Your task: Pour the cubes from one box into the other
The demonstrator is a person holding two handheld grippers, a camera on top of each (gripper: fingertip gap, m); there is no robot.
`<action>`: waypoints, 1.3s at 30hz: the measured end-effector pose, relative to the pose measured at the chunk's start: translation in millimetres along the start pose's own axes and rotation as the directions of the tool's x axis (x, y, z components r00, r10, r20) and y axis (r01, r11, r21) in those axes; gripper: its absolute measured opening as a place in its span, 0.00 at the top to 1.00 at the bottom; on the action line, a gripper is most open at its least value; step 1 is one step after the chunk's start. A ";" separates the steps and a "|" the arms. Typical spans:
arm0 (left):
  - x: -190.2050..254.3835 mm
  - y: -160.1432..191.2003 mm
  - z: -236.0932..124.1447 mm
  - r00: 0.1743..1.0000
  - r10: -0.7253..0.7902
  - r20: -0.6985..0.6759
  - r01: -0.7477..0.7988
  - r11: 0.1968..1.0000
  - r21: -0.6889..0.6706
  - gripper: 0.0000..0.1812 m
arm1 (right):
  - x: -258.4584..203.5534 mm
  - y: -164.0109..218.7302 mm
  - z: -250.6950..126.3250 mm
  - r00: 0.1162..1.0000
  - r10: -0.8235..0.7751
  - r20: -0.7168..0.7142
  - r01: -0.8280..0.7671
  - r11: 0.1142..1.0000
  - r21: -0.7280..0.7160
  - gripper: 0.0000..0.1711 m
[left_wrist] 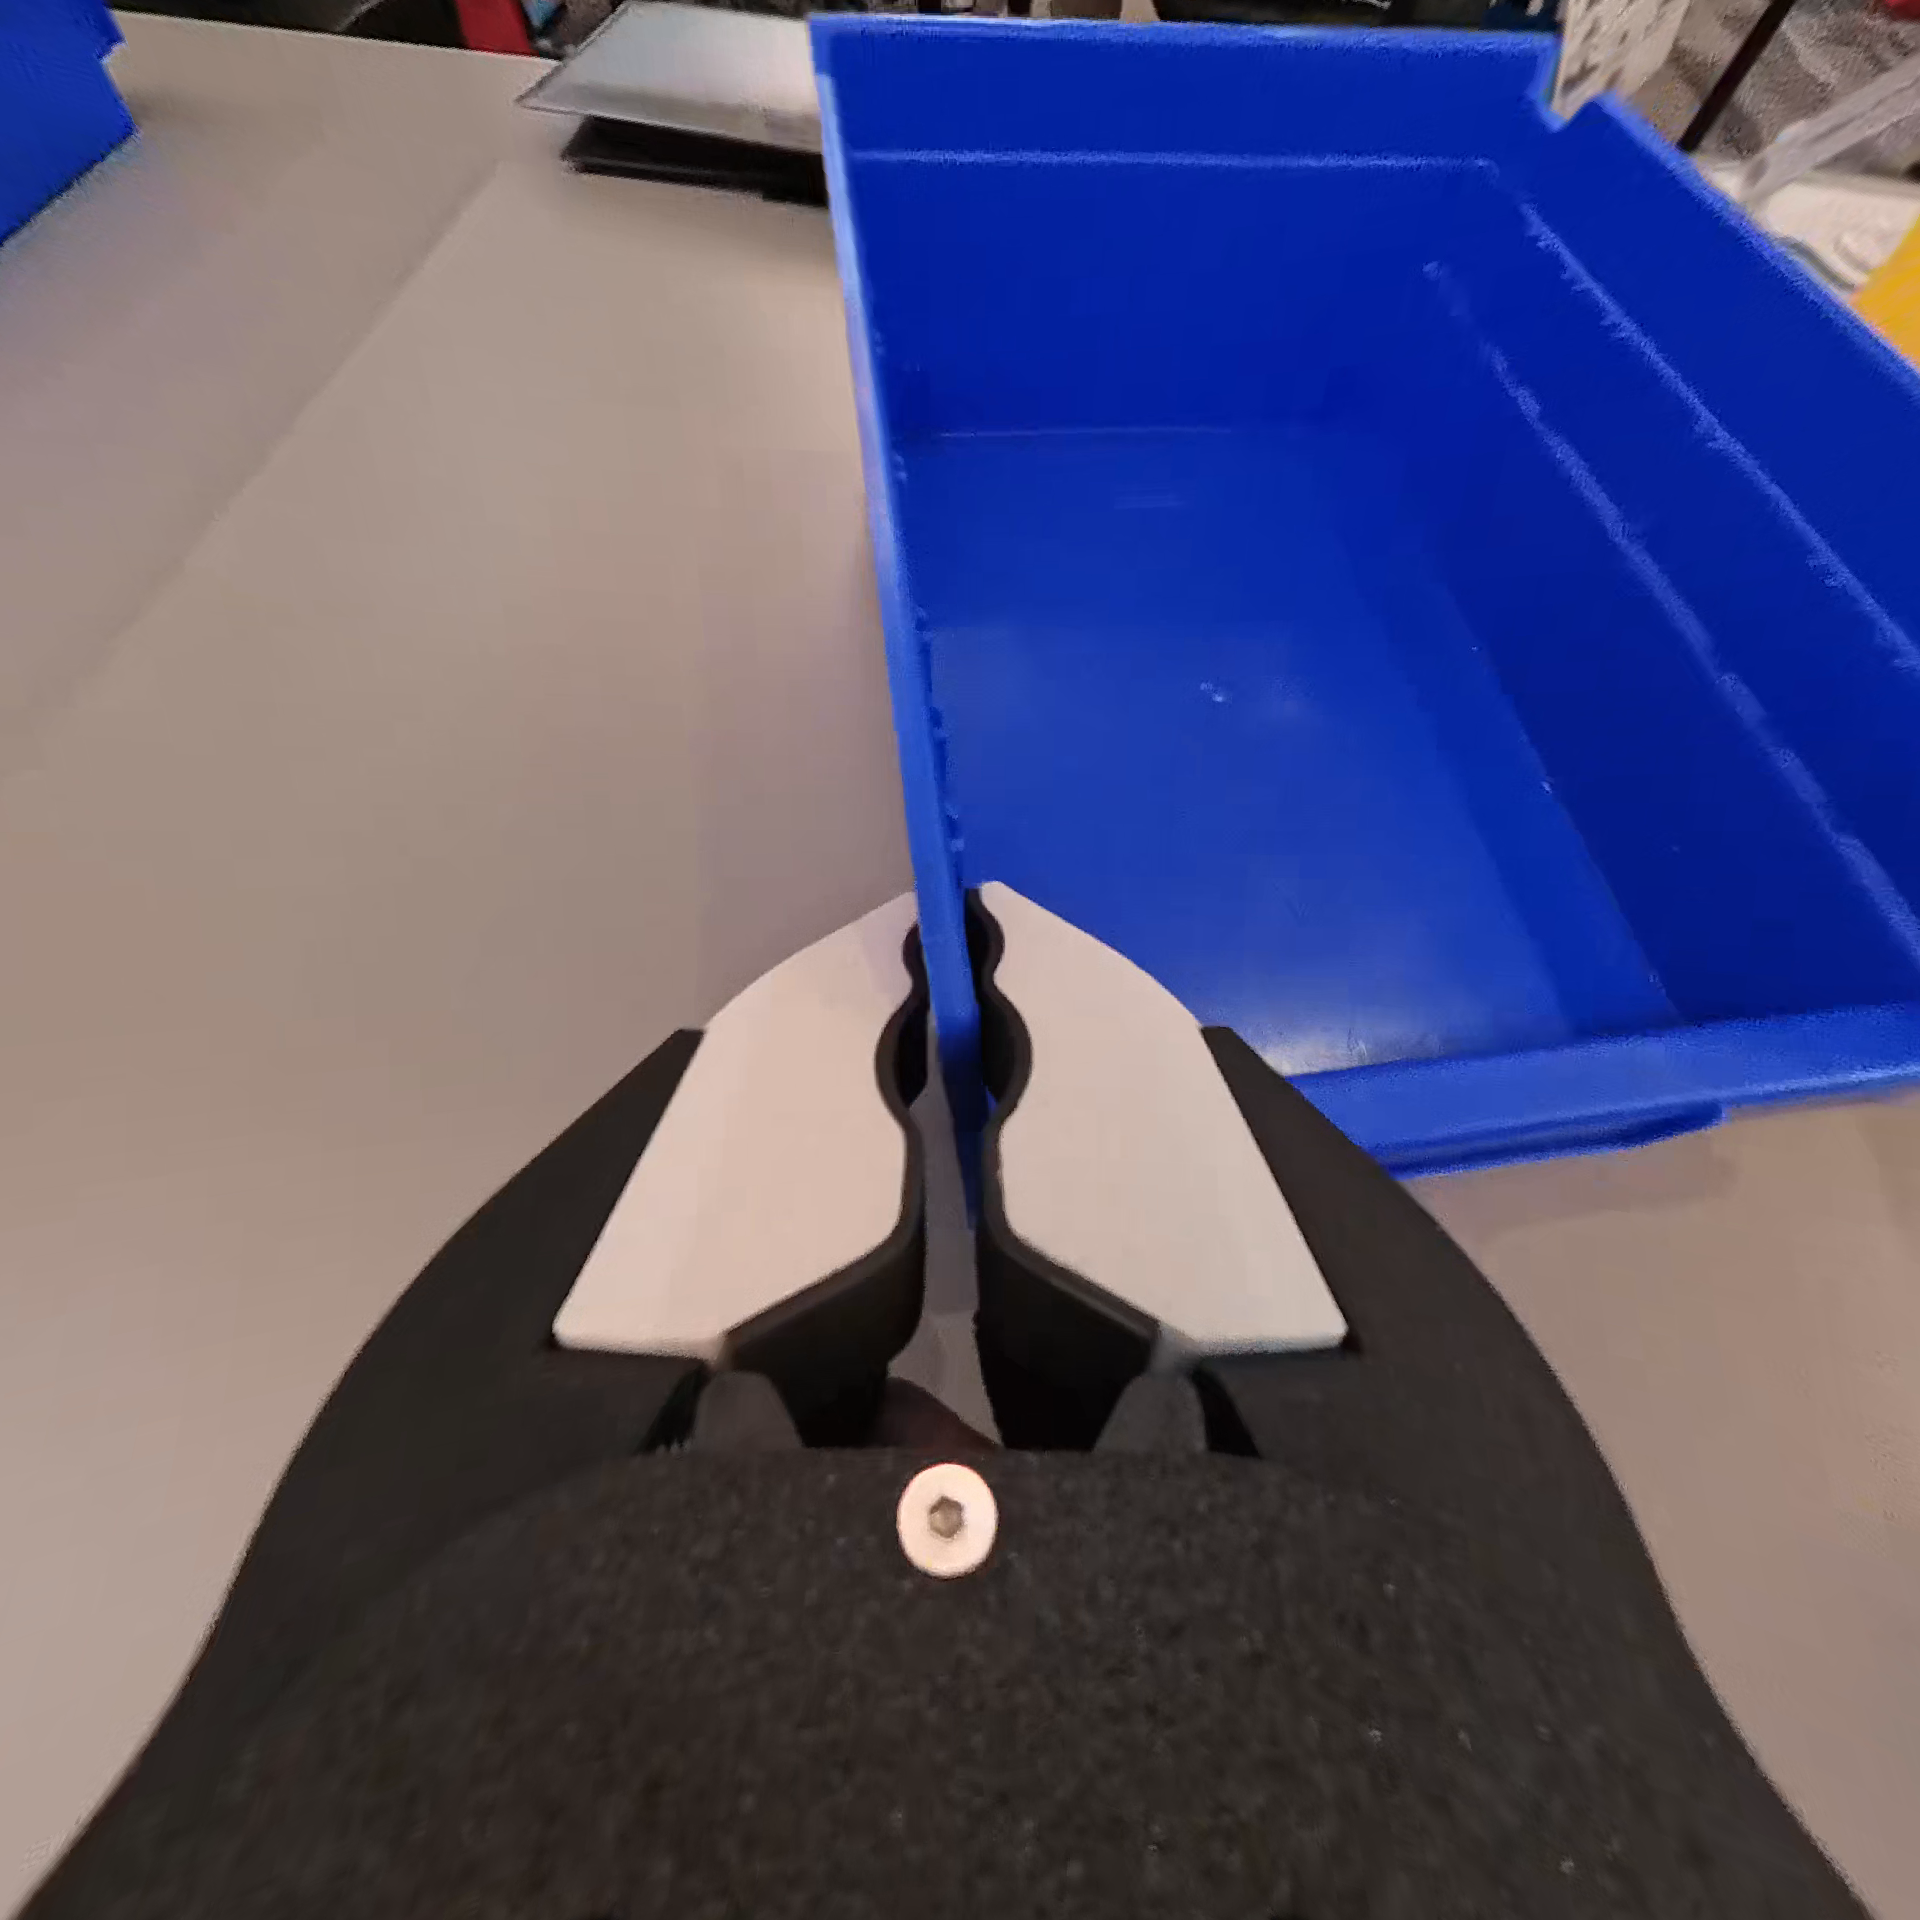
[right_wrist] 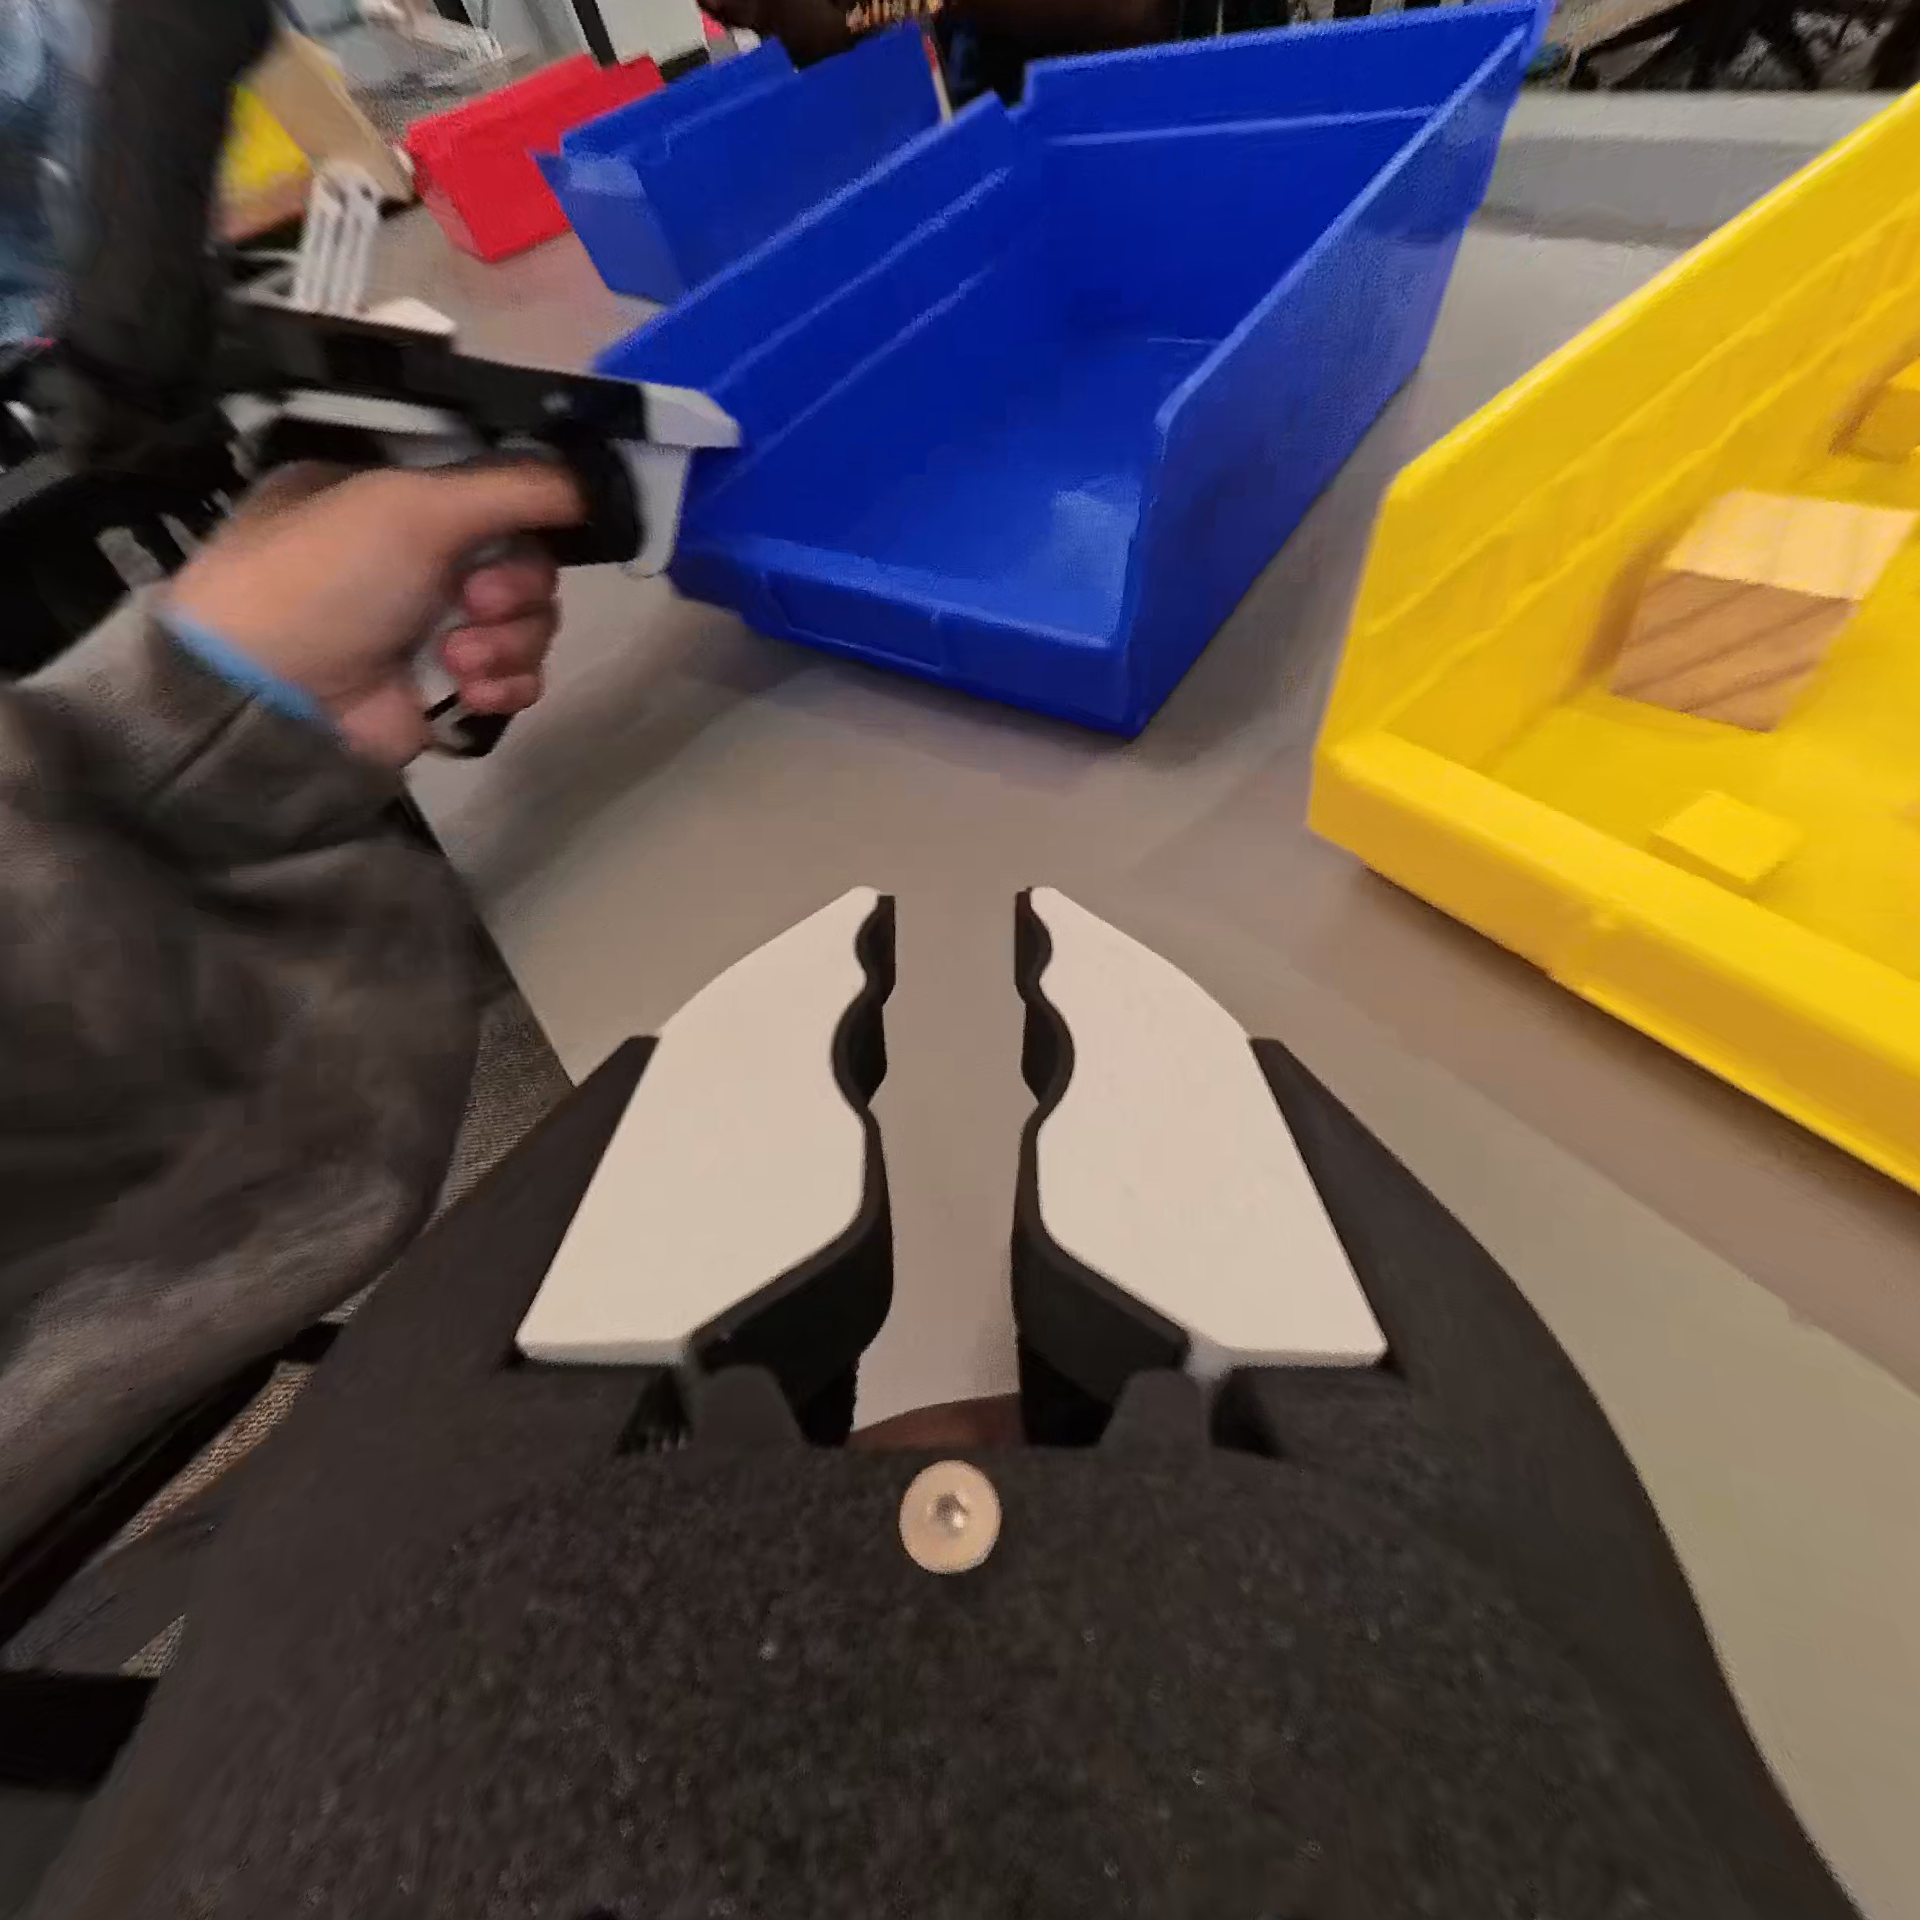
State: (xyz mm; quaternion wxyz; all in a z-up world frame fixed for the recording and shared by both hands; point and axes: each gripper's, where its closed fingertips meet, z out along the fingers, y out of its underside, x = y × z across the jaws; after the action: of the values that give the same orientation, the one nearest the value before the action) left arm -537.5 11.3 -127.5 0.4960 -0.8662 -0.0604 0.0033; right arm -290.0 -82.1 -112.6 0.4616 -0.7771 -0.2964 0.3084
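The left gripper (left_wrist: pixel 948 914) is clenched on the left side wall of the open blue plastic box (left_wrist: pixel 1299 727), one finger outside the wall and one inside, close to the box's low front corner. The right wrist view shows the same hold from the side: a person's hand (right_wrist: pixel 416 613) squeezes the gripper's handle, and its pale fingers (right_wrist: pixel 691 416) bite the box's near corner. The blue box stands on the table with nothing inside it.

The right gripper (right_wrist: pixel 954 914) is released, its jaws parted with only bare tabletop between them. It hovers short of both boxes, the blue one ahead and to the left, the yellow plastic box (right_wrist: pixel 1507 644) ahead and to the right, neither touched. The yellow box looks tipped relative to the camera, though the wide lens and blur make that uncertain. Inside it lies a pale wooden cube (right_wrist: pixel 1756 613) with visible grain, and the edge of a second cube (right_wrist: pixel 1886 426) shows at the frame's right border.

The boxes rest on a smooth grey table (left_wrist: pixel 416 727). Farther back stand two more blue bins (right_wrist: pixel 727 177) and one red bin (right_wrist: pixel 520 166), with clutter behind. A flat dark panel (left_wrist: pixel 686 104) lies beyond the blue box.
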 end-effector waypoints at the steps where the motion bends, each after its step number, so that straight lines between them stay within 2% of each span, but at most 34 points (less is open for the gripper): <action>1: -1.0 9.4 -15.9 0.999 -0.033 0.003 0.033 0.999 0.009 0.97 | -4.2 1.2 10.3 1.000 -0.006 -0.018 0.006 1.000 -0.013 0.86; 3: -6.1 27.6 -48.1 0.993 -0.120 0.024 0.119 0.993 0.026 0.98 | -10.7 -1.6 28.5 0.995 -0.040 -0.086 0.039 0.999 -0.011 0.86; 6: -6.8 52.6 -91.1 0.986 -0.153 0.059 0.151 0.988 0.031 0.98 | -14.3 -5.5 52.6 0.974 -0.054 -0.219 0.051 0.998 -0.022 0.82; 8: -1.5 65.9 -113.7 0.985 -0.160 0.062 0.158 0.986 0.045 0.98 | -27.1 3.5 66.0 0.980 -0.003 -0.201 -0.012 0.997 -0.076 0.81; 9: -0.5 71.4 -123.3 0.985 -0.153 0.080 0.149 0.987 0.053 0.97 | -28.8 3.8 64.7 0.975 0.017 -0.220 -0.034 0.997 -0.076 0.82; 10: -0.6 76.0 -132.4 0.984 -0.139 0.109 0.133 0.989 0.058 0.97 | -24.6 1.3 58.8 0.962 0.016 -0.272 -0.036 0.997 -0.068 0.95; 12: 5.3 79.1 -147.5 0.986 -0.115 0.124 0.107 0.992 0.071 0.97 | -24.5 -5.4 48.5 0.948 -0.050 -0.316 0.031 0.997 -0.064 0.98; 15: 17.9 54.0 -166.2 0.988 -0.081 0.129 0.060 0.986 0.157 0.98 | -26.4 -35.4 23.1 0.928 -0.093 -0.360 0.108 0.994 0.022 0.98; 18: 53.7 -1.8 -181.1 0.996 -0.007 0.092 -0.018 0.961 0.275 0.98 | -10.9 -87.5 -24.5 0.897 -0.098 -0.432 0.177 0.973 0.147 0.98; 20: 94.4 -44.0 -184.1 0.999 0.042 0.034 -0.051 0.941 0.334 0.98 | 14.2 -120.1 -65.3 0.876 -0.068 -0.478 0.191 0.958 0.212 0.98; 23: 180.1 -97.6 -178.0 0.988 0.151 -0.040 -0.124 0.914 0.387 0.98 | 75.6 -151.5 -133.2 0.825 -0.009 -0.565 0.189 0.946 0.262 0.98; 25: 249.4 -119.4 -162.0 0.961 0.271 -0.059 -0.226 0.887 0.403 0.97 | 132.4 -155.7 -177.1 0.767 -0.009 -0.641 0.210 0.948 0.237 0.98; 27: 323.7 -125.4 -139.0 0.930 0.351 -0.105 -0.287 0.877 0.385 0.97 | 195.2 -141.5 -218.4 0.712 -0.026 -0.702 0.205 0.964 0.172 0.97; 30: 436.1 -108.5 -102.0 0.887 0.421 -0.192 -0.350 0.881 0.318 0.97 | 287.9 -94.1 -276.1 0.676 0.057 -0.735 0.059 0.990 0.131 0.97; 32: 502.9 -83.2 -75.4 0.875 0.423 -0.236 -0.361 0.894 0.264 0.97 | 344.3 -57.6 -309.9 0.637 0.072 -0.768 -0.011 0.996 0.084 0.97; 34: 558.4 -50.9 -51.2 0.877 0.392 -0.277 -0.345 0.916 0.203 0.97 | 389.8 -20.7 -337.5 0.603 0.185 -0.776 -0.135 0.982 0.129 0.98; 36: 594.6 -20.3 -32.9 0.895 0.323 -0.308 -0.290 0.945 0.149 0.98 | 420.4 10.4 -353.8 0.583 0.237 -0.777 -0.200 0.969 0.146 0.98; 39: 615.1 15.2 -12.9 0.916 0.247 -0.317 -0.229 0.969 0.094 0.98 | 443.7 43.5 -355.6 0.600 0.242 -0.763 -0.221 0.966 0.132 0.99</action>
State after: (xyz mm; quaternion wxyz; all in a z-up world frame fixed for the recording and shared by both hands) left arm 75.5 59.0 -100.6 0.5188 -0.8416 0.1282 -0.0780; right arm 266.7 41.2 -106.7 0.5092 -0.8598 0.0367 0.0065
